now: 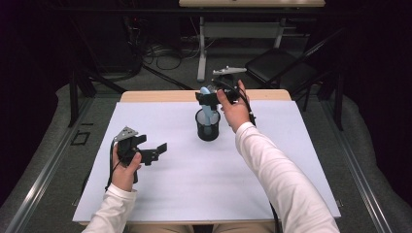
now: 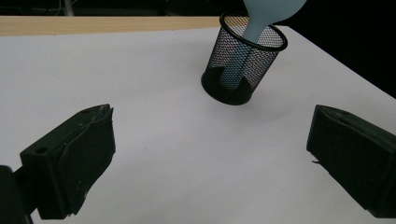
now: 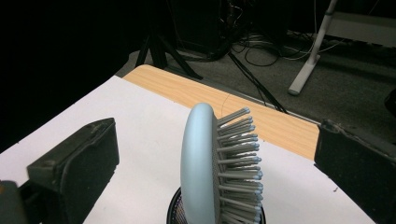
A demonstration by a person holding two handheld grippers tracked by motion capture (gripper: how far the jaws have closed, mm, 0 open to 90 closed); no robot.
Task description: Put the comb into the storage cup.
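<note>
A black mesh cup (image 1: 208,128) stands upright on the white table cover (image 1: 194,184), right of centre toward the far side. A light-blue hairbrush (image 1: 208,112) stands in it, handle down, head sticking out above the rim. My right gripper (image 1: 212,96) hovers at the brush head, open. In the right gripper view the brush (image 3: 201,163) rises between the two wide-apart jaws, touching neither, bristles to the right, cup rim (image 3: 173,210) below. My left gripper (image 1: 154,145) is held open over the near left of the table, pointing at the cup (image 2: 243,65) and brush (image 2: 271,9).
The wooden table edge (image 1: 160,95) runs along the far side. Beyond it, on the floor, are a black folding chair (image 1: 282,68), a white desk frame (image 1: 201,48) and loose cables (image 1: 165,56). Dark drapes surround the area.
</note>
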